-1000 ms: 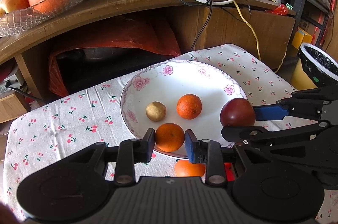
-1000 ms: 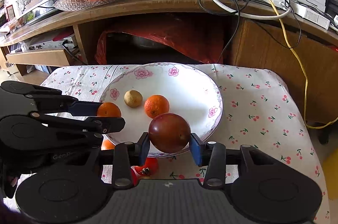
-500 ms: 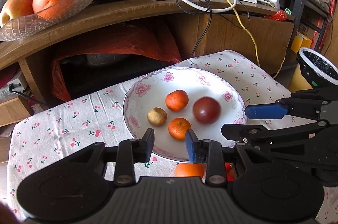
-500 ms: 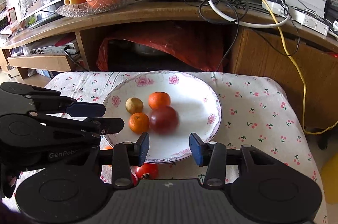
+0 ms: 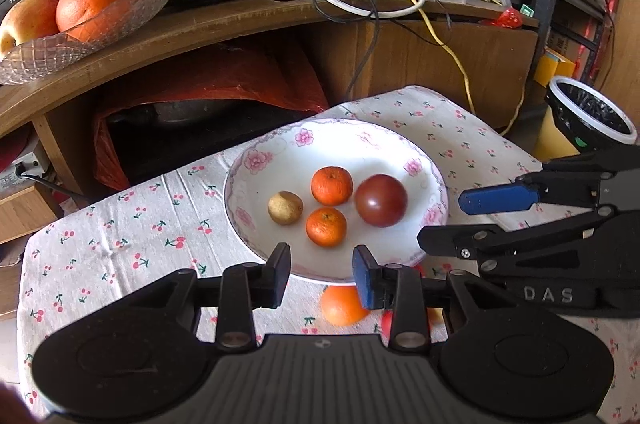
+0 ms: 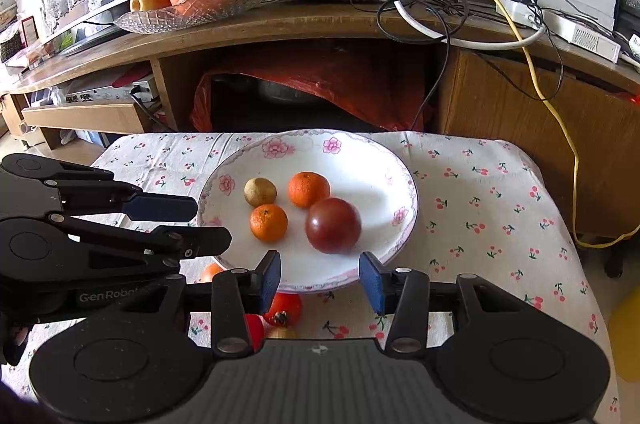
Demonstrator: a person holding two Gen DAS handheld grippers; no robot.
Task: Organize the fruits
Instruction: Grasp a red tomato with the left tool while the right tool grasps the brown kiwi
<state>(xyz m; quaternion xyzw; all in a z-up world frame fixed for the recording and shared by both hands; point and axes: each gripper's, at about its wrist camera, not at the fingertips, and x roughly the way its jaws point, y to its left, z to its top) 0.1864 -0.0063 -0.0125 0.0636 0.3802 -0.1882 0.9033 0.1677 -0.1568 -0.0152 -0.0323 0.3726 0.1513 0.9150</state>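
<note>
Left wrist view: left hand-held gripper is seen with jaws apart and opening, nothing between them. The floral bowl sits on the cloth-covered worktop; four fruits are inside: dark red fruit, two mandarins, and a small tan fruit (type cannot be told). An orange on the cloth is half hidden under the bowl rim and the pad; red bits beside it are blocked by the gripper body. The right hand-held gripper is cut off at the frame edge.

Right wrist view: right hand-held gripper is held apart, empty, just short of the bowl rim. The dark red fruit looks slightly blurred. A persimmon-like red fruit is partly masked below the rim; another orange sliver is mostly covered by the left tool. A glass dish of fruit is set on the shelf behind.
</note>
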